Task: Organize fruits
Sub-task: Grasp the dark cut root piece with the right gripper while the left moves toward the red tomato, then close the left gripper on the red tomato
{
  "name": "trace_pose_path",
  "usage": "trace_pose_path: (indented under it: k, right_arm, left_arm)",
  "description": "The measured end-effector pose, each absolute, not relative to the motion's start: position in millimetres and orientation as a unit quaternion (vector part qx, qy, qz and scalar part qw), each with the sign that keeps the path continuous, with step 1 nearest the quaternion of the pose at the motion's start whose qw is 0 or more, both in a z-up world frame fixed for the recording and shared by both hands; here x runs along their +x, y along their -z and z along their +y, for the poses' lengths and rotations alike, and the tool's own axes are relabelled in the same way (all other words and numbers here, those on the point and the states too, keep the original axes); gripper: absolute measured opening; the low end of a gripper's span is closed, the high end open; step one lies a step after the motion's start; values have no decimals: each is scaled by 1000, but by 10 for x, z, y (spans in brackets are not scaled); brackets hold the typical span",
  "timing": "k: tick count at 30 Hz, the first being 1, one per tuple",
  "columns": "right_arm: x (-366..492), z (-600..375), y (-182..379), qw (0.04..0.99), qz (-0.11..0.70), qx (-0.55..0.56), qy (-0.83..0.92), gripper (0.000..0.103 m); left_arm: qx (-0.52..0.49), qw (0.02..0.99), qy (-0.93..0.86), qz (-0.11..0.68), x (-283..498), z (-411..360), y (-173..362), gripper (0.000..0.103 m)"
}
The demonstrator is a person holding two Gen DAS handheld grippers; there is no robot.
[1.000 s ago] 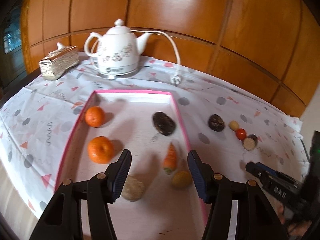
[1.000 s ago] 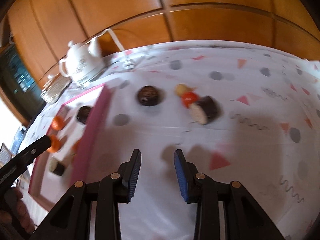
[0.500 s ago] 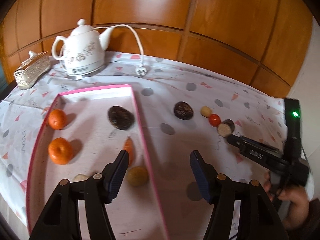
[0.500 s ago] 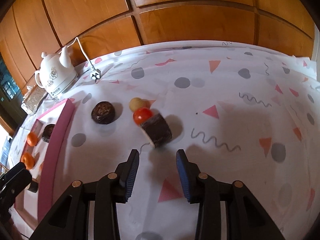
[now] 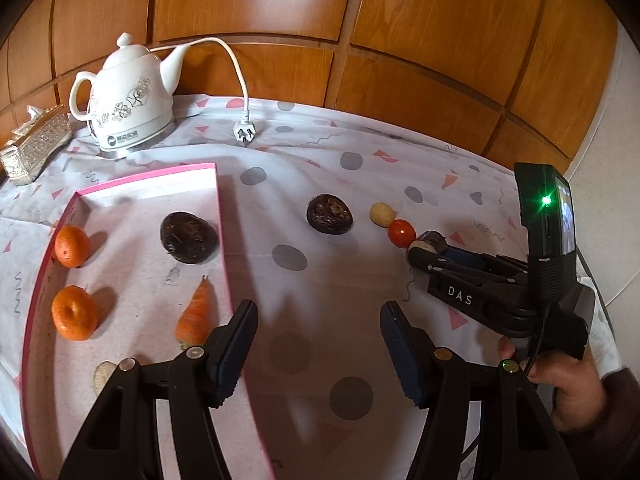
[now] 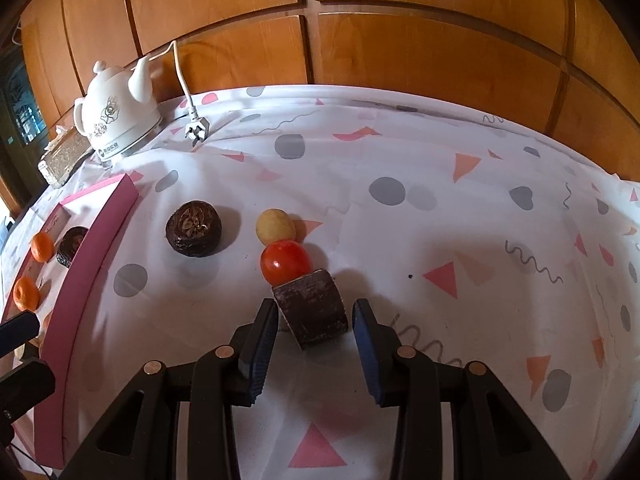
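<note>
A dark-skinned cut fruit piece (image 6: 316, 312) lies on the patterned cloth between the fingers of my right gripper (image 6: 314, 320). That gripper is open, with small gaps beside the pads. A red tomato (image 6: 286, 262) touches the piece, and a small yellow fruit (image 6: 275, 226) and a dark round fruit (image 6: 194, 234) lie beyond. My left gripper (image 5: 318, 332) hangs open and empty over the cloth, just right of the pink tray (image 5: 148, 178). The tray holds two oranges (image 5: 71, 246), a dark fruit (image 5: 189, 237), a carrot (image 5: 195, 314) and a pale piece (image 5: 105, 374).
A white kettle (image 5: 128, 96) stands at the back left, its cord and plug (image 5: 243, 134) lying on the cloth. A patterned tissue box (image 5: 36, 148) sits at the far left. Wooden panels close off the back. A person's hand (image 5: 572, 392) holds the right gripper.
My left gripper has moved right, from over the tray to the cloth beside it, and stands a little wider. My right gripper has advanced until the cut piece lies between its fingers.
</note>
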State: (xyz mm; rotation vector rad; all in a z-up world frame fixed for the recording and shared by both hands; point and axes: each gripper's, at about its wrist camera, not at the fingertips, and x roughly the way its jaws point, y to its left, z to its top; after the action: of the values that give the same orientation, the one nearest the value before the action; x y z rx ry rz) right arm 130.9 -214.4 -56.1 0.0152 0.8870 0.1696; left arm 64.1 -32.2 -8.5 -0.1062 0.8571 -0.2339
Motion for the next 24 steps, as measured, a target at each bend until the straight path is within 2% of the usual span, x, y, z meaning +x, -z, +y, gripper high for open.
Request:
trace_pose_path:
  k: [2,24]
  right_arm:
    - [1301,-2160,570,900,427,12,-85,33]
    - [1107,-2464,594,908,417,35,-6,32]
  left_arm:
    - [-53,900,113,417,668,-336,97,64]
    - [-82,883,75,457,1177,-523,270,64]
